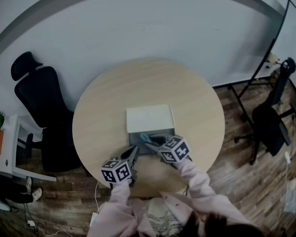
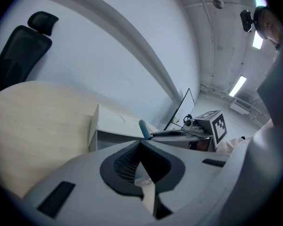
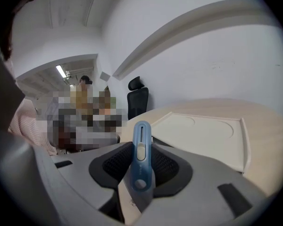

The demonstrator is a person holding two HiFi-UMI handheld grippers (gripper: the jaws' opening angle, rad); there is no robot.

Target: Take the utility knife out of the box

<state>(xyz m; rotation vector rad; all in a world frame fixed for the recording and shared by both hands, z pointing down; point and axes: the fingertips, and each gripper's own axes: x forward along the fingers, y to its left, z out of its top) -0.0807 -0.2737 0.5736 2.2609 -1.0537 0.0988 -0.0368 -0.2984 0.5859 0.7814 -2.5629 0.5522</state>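
right gripper [image 3: 137, 171] is clamped on the blue utility knife [image 3: 141, 157] just above the open box [image 1: 150, 118], left gripper [image 2: 142, 171] pinched shut, empty, by the box's near corner, office chair [image 1: 42, 100] well left of it

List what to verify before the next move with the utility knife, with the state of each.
1. Grip: right gripper is shut on the utility knife, with its tail end between the pads. Ok.
2. Blade: none shows past the knife's far end. Ok.
3. Knife above the rim of the box: it sits higher than the rim in the left gripper view, and over the box in the head view. Ok.
4. Lid: folded back flat on the table, out of the path. Ok.
5. Left gripper: shut, nothing between its jaws. Ok.
6. Left gripper steadying the box: cannot tell.
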